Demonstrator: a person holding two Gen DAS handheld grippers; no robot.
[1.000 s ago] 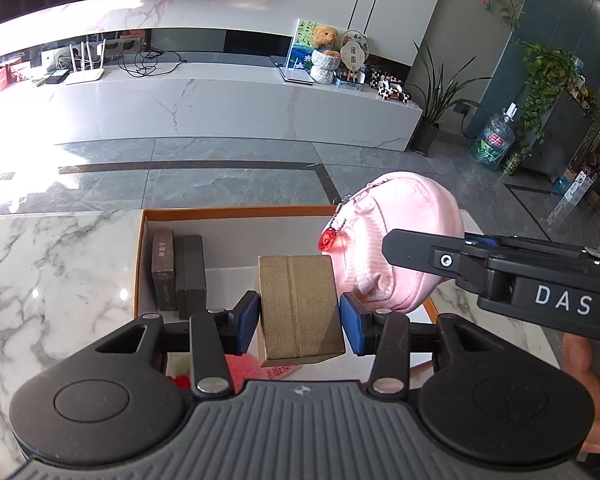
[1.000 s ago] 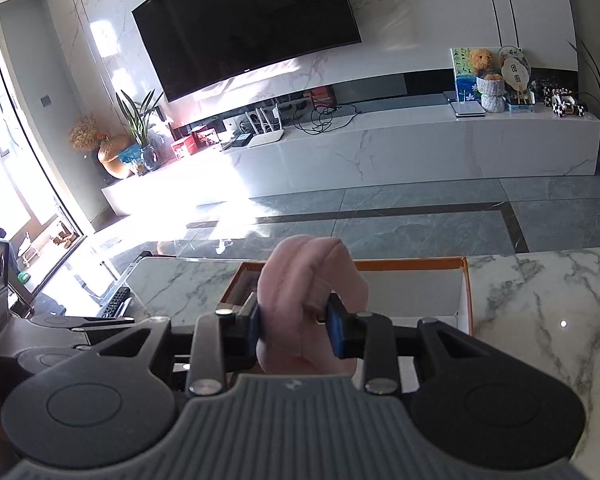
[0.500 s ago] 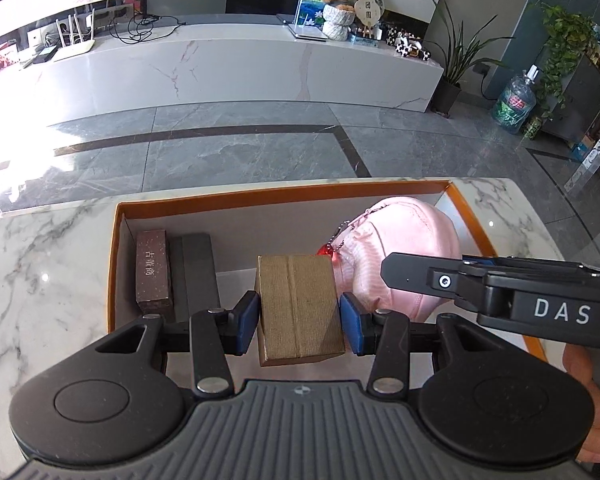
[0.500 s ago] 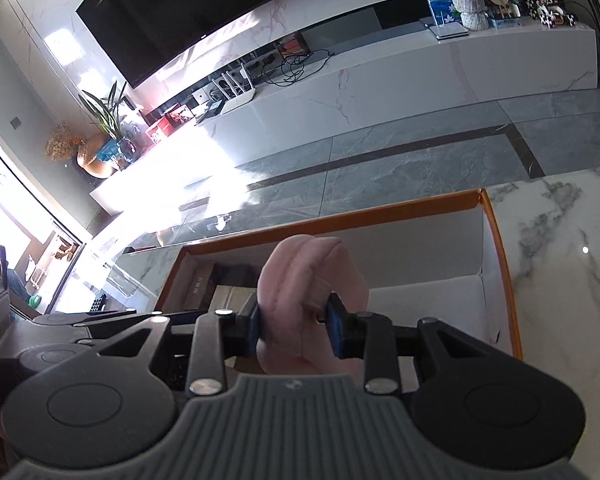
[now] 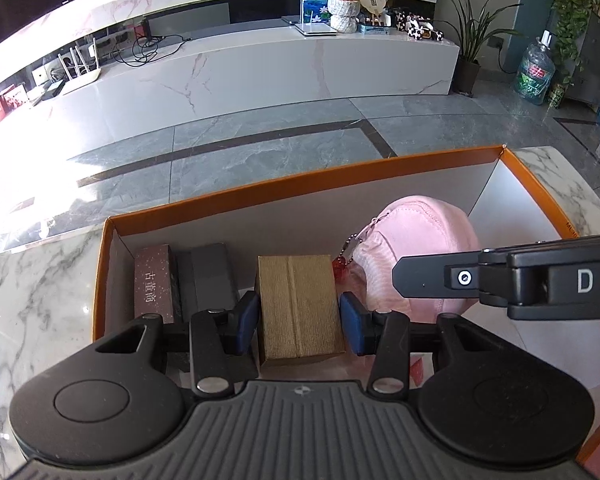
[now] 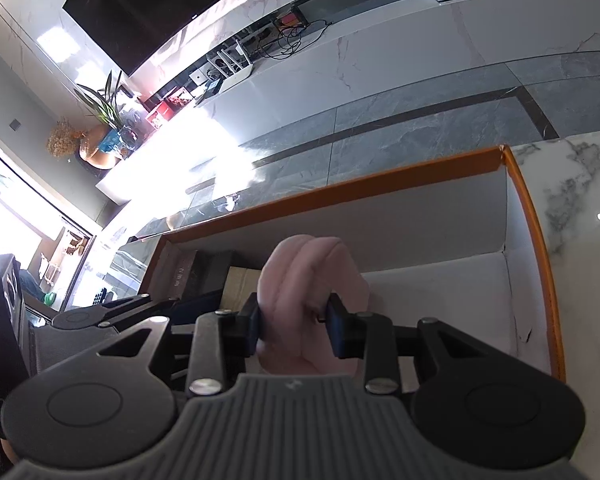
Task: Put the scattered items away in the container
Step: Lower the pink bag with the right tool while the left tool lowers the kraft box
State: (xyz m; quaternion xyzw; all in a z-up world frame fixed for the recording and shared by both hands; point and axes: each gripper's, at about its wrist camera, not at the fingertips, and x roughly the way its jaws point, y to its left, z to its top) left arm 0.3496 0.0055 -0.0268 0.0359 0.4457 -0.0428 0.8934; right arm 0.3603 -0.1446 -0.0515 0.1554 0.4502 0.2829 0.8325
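Note:
My left gripper (image 5: 299, 322) is shut on a tan woven box (image 5: 296, 306), held inside the orange-rimmed white box (image 5: 300, 186). To its right a pink pouch (image 5: 416, 248) with a red charm (image 5: 340, 268) hangs in my right gripper (image 6: 293, 326), which is shut on the pink pouch (image 6: 312, 276) over the orange-rimmed box (image 6: 532, 232). The right gripper's body crosses the left wrist view at the right. Whether either item touches the box floor is hidden.
A maroon box (image 5: 154, 280) and a dark grey box (image 5: 210, 276) stand against the container's left wall. The container's right half (image 6: 440, 304) shows bare white floor. Marble tabletop (image 5: 32, 292) lies on both sides; beyond the far rim the floor drops away.
Both grippers have sunk and tilted down with their loads, from above the container's rim to inside it. The grips have not changed.

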